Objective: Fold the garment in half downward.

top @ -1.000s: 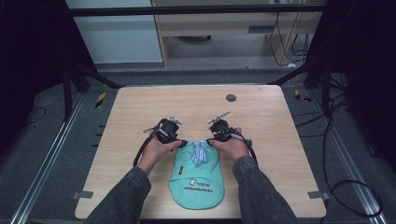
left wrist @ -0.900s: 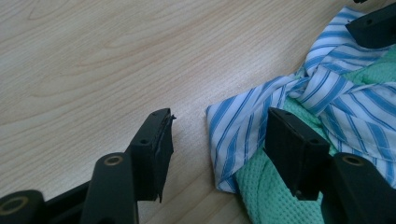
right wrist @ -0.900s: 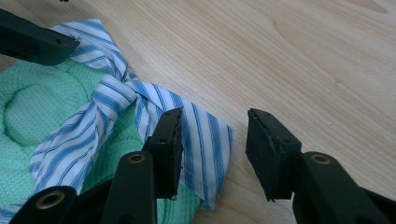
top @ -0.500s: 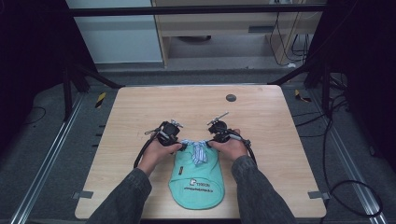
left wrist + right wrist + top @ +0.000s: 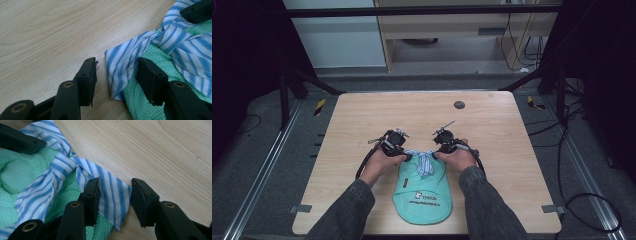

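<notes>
A small mint-green knit garment (image 5: 422, 192) with a blue-and-white striped collar (image 5: 422, 159) lies flat at the table's (image 5: 362, 115) six o'clock edge, its dark chest print unreadable. The left gripper (image 5: 116, 75) and right gripper (image 5: 113, 195) straddle the collar tips, jaws apart but just closing; the pinch and lift seem still ahead.

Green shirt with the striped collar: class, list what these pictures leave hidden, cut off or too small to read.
- Print on the green shirt, high view: too small to read.
- Shirt shoulders, high view: covered by the left hand and right hand.
- Most of the shirt, left claw view: cut off by the right and bottom edges.
- Striped collar, right claw view: partly behind the near jaw.
- Dark round spot on the table, high view: too small to identify.
</notes>
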A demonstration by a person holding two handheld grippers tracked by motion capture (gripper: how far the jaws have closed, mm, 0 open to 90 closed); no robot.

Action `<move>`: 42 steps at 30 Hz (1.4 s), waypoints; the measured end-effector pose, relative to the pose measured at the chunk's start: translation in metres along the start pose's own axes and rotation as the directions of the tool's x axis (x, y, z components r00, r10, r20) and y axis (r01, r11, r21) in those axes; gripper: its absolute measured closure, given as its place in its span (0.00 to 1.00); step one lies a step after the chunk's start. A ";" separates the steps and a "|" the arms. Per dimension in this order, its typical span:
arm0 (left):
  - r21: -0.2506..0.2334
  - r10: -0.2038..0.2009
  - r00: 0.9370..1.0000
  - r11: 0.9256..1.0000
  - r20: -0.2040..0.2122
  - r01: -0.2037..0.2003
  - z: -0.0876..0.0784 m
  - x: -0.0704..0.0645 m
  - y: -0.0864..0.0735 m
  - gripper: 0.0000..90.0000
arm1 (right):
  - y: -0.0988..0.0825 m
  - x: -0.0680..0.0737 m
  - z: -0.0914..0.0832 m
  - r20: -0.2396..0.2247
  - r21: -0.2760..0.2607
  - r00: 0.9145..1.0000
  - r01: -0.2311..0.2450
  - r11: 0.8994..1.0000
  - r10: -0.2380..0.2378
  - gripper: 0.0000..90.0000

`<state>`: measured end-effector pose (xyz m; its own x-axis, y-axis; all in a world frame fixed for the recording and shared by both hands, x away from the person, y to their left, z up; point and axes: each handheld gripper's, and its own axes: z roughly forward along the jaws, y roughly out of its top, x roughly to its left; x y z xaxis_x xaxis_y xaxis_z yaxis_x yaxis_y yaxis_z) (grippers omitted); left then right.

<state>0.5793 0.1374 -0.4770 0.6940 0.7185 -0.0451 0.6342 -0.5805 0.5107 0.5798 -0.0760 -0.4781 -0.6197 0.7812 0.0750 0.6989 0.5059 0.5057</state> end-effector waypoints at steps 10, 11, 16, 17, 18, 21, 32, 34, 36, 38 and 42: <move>0.046 0.024 0.999 0.999 0.029 -0.025 0.000 -0.002 0.006 0.68 | 0.005 0.005 -0.001 -0.001 0.063 1.000 0.022 0.998 -0.022 0.73; 0.046 0.024 0.999 0.999 0.029 -0.025 0.000 -0.002 0.006 0.71 | 0.005 0.005 -0.001 -0.001 0.063 1.000 0.022 0.998 -0.022 0.73; 0.039 0.031 0.998 0.999 0.054 -0.033 0.000 -0.003 0.005 0.83 | 0.008 0.009 0.000 -0.021 0.078 0.998 0.056 0.995 -0.055 0.90; 0.039 0.031 0.998 0.999 0.054 -0.033 0.000 -0.003 0.005 0.87 | 0.008 0.010 0.000 -0.015 0.080 0.998 0.065 0.995 -0.064 0.91; 0.029 0.031 0.997 0.999 0.068 -0.033 0.000 -0.003 0.003 0.89 | 0.008 0.010 0.000 -0.017 0.080 0.997 0.074 0.994 -0.073 0.91; 0.018 0.034 0.997 0.999 0.069 -0.036 -0.001 -0.004 0.002 0.93 | 0.008 0.010 0.000 -0.018 0.076 0.997 0.077 0.994 -0.076 0.92; -0.047 0.059 0.998 0.997 0.035 -0.057 -0.017 -0.001 0.007 0.94 | 0.010 0.012 -0.019 0.000 -0.016 0.994 0.109 0.994 -0.109 0.93; -0.050 0.065 0.997 0.997 0.029 -0.063 -0.020 -0.002 0.008 0.94 | 0.010 0.011 -0.022 0.000 -0.029 0.994 0.112 0.993 -0.112 0.93; -0.064 0.074 0.997 0.995 0.019 -0.072 -0.024 -0.003 0.011 0.94 | 0.011 0.012 -0.024 0.004 -0.036 0.994 0.107 0.994 -0.106 0.93; -0.081 0.094 0.996 0.992 -0.007 -0.094 -0.029 -0.005 0.015 0.94 | 0.012 0.011 -0.030 0.008 -0.058 0.994 0.105 0.993 -0.105 0.93; -0.100 0.111 0.994 0.989 -0.022 -0.113 -0.036 -0.007 0.020 0.94 | 0.013 0.009 -0.037 0.014 -0.084 0.994 0.108 0.991 -0.107 0.93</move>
<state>0.5751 0.1346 -0.4357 0.7526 0.6577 0.0306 0.5146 -0.6166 0.5958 0.5700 -0.0763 -0.4388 -0.6859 0.7277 0.0081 0.5952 0.5546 0.5816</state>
